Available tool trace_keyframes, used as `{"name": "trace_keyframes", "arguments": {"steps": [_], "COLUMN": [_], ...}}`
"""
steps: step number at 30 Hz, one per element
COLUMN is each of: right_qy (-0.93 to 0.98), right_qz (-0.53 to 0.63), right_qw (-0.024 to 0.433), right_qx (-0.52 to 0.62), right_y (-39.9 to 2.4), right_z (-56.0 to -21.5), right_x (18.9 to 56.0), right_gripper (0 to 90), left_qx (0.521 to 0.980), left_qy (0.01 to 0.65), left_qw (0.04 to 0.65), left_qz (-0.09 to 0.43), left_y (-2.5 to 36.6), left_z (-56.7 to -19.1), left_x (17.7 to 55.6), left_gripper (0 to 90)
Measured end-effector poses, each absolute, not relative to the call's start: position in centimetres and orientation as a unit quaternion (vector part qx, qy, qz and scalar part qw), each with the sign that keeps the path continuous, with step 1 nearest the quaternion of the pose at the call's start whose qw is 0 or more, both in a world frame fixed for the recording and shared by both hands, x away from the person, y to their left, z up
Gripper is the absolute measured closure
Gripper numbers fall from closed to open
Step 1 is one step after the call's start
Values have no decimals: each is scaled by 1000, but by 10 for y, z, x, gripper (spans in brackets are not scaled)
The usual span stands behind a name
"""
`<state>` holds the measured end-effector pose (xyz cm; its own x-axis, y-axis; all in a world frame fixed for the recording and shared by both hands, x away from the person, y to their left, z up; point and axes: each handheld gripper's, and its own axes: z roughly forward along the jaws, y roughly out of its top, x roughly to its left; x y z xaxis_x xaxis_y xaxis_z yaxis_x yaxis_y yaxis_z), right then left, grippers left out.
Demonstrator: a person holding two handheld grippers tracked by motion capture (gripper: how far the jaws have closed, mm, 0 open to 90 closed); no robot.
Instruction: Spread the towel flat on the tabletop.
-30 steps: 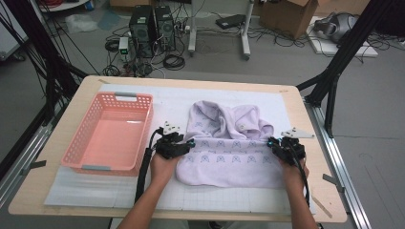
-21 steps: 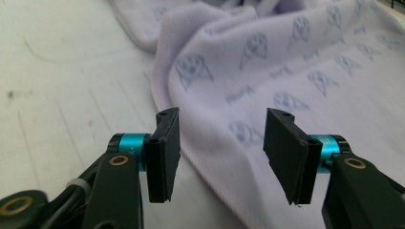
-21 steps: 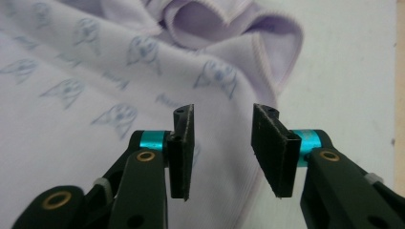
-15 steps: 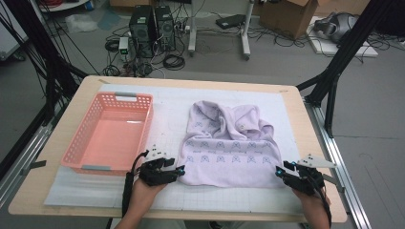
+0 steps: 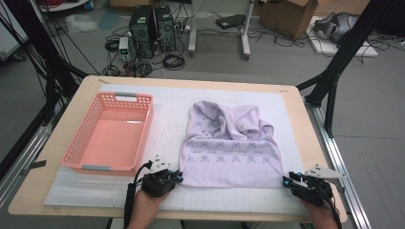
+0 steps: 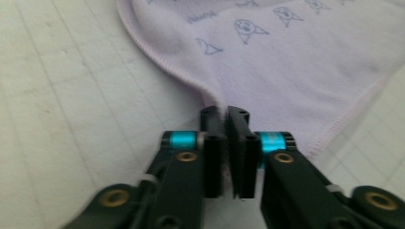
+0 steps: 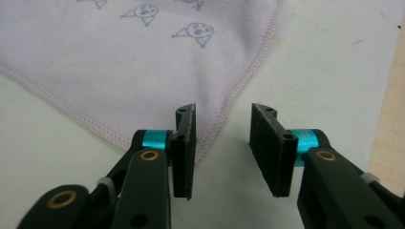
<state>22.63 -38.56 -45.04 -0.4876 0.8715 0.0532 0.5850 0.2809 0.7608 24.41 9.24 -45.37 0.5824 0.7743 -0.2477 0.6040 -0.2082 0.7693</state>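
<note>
A lilac garment [image 5: 229, 148] printed with small animal faces lies flat on the white mat, its hem toward the near edge. My left gripper [image 5: 178, 177] is at the garment's near-left corner. In the left gripper view the jaws [image 6: 225, 114] are shut on that corner of the cloth [image 6: 286, 57]. My right gripper [image 5: 287, 181] sits at the near-right corner. Its jaws [image 7: 224, 114] have just been closing but stand apart. The stitched corner of the garment [image 7: 119, 62] lies between them beside the left pad, and neither pad presses it.
A pink plastic basket [image 5: 143, 138] stands on the mat [image 5: 167, 109] left of the garment, just beyond my left gripper. The table's near edge [image 5: 229, 217] runs right below both hands. A black frame leg [image 5: 329, 95] rises past the right edge.
Both hands have drawn back from the garment's sides to its near corners. The left jaws have shut on the near-left corner.
</note>
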Motion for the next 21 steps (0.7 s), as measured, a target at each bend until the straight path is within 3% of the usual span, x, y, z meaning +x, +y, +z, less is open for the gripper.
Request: {"name": "trace_keyframes", "arguments": {"steps": [2,4,18,20,21], "right_qy": [775,773,788,781,777], "right_qz": [381,391,391,403,407], "right_qw": [180,159,116,110,115], "right_qx": [471,474,461,465,465], "right_y": [-385,-386,-388,-391,-392], "right_z": [-450,-450,-438,-440,-440], "right_x": [225,223,152,147,148], "right_gripper": [804,866,876,856,821], "left_qx": [769,768,767,767,761], "left_qy": [450,453,431,431,434], "left_qw": [446,446,468,468,474], "left_qz": [86,81,79,81,86], "left_y": [95,99,126,125,125], "left_z": [-454,-453,-447,-450,-450], "left_x": [243,239,171,170,174], "left_gripper": [875,876,874,799,665]}}
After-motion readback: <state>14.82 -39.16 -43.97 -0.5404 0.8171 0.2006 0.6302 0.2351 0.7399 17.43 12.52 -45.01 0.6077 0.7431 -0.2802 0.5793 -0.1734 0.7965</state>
